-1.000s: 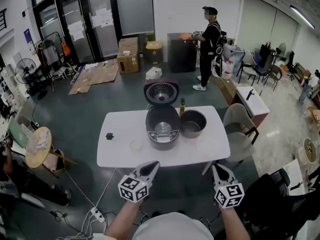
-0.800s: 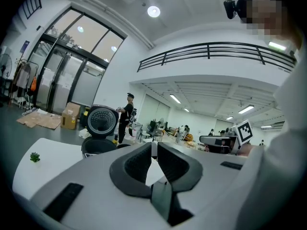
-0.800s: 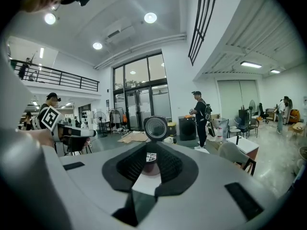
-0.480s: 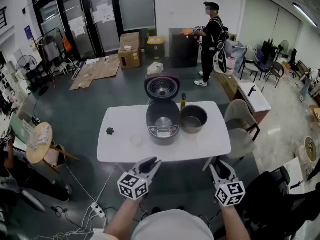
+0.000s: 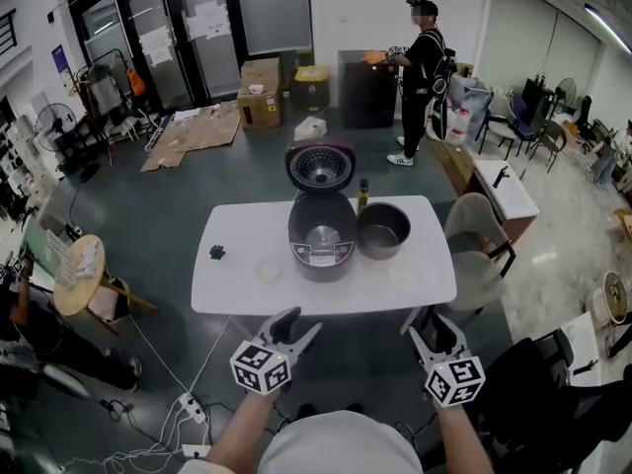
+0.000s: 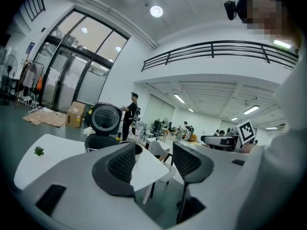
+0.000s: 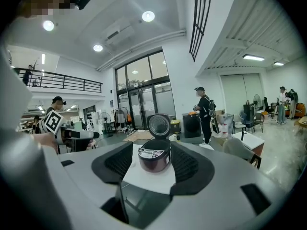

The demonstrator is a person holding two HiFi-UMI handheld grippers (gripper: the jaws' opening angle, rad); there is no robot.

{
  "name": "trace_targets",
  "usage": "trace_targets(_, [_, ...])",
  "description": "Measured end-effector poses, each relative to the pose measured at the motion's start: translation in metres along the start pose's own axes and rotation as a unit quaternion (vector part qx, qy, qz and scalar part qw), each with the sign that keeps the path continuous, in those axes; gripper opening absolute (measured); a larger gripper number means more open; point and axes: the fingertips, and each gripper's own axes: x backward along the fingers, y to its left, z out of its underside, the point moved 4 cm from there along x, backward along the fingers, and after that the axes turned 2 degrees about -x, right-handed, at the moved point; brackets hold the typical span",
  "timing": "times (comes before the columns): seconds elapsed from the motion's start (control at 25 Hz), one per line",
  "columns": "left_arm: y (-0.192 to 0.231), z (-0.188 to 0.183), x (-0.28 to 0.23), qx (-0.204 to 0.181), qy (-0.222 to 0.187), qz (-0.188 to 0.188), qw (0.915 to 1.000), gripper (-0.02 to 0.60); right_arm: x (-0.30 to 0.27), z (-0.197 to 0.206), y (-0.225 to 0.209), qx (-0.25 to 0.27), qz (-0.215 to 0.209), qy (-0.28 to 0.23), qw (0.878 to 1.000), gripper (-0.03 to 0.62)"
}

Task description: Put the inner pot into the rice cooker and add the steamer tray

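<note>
The dark rice cooker (image 5: 321, 237) stands open at the middle of the white table (image 5: 237, 289), its lid (image 5: 320, 166) tipped up behind it. Just to its right sits the grey inner pot (image 5: 383, 230). A small pale round thing (image 5: 268, 270) lies left of the cooker; I cannot tell what it is. Both grippers hover in front of the table's near edge, apart from everything. My left gripper (image 5: 298, 324) (image 6: 156, 161) and right gripper (image 5: 429, 322) (image 7: 152, 164) have just been opening and stand open, nothing between them. The right gripper view has the cooker (image 7: 154, 157) straight ahead.
A small bottle (image 5: 362, 194) stands behind the pot and a small dark thing (image 5: 216, 252) lies at the table's left. A chair (image 5: 476, 233) is at the table's right end. A person (image 5: 423, 62) stands far behind. A power strip (image 5: 188, 413) with cables lies on the floor.
Both grippers' jaws went from shut to open. The grippers stayed where they were, below the table's near edge.
</note>
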Motion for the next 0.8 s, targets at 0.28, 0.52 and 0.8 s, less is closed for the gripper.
trace_targets(0.28, [-0.01, 0.005, -0.004, 0.005, 0.005, -0.009, 0.9999, 0.264, 0.005, 0.002, -0.011, -0.004, -0.008, 0.007, 1.0, 0.27])
trace_targets(0.52, [-0.022, 0.016, -0.004, 0.022, 0.005, -0.023, 0.9995, 0.263, 0.01, 0.016, -0.028, -0.021, -0.011, 0.017, 1.0, 0.267])
trace_targets(0.8, [-0.034, 0.023, -0.013, 0.02, 0.009, -0.035, 0.9991, 0.264, 0.013, 0.018, -0.038, -0.017, -0.024, 0.018, 0.999, 0.267])
